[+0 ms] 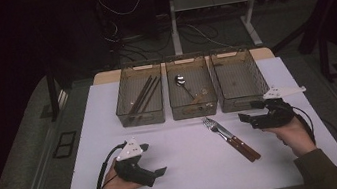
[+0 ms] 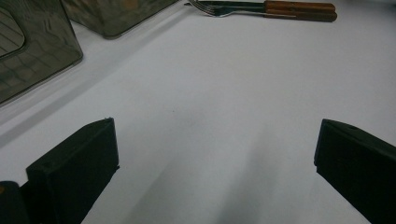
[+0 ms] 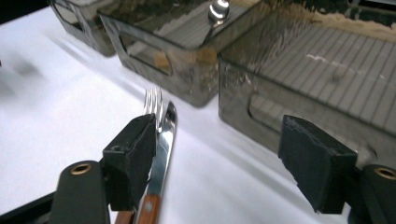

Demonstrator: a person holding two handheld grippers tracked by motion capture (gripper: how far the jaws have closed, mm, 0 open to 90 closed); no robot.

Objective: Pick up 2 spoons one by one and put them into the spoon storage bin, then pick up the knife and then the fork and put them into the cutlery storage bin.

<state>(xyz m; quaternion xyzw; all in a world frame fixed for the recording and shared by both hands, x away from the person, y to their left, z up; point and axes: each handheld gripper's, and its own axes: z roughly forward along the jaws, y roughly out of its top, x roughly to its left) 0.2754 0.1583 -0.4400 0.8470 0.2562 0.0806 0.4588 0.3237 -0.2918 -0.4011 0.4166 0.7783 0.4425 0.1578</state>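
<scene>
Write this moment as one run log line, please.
right gripper: open, beside fork and knife | left gripper: open, empty | spoon: middle bin

Three bins are standing side by side along the back of the white table, blocking the way there. A fork and knife are lying in the middle-right. The wide front part is staying free.
</scene>
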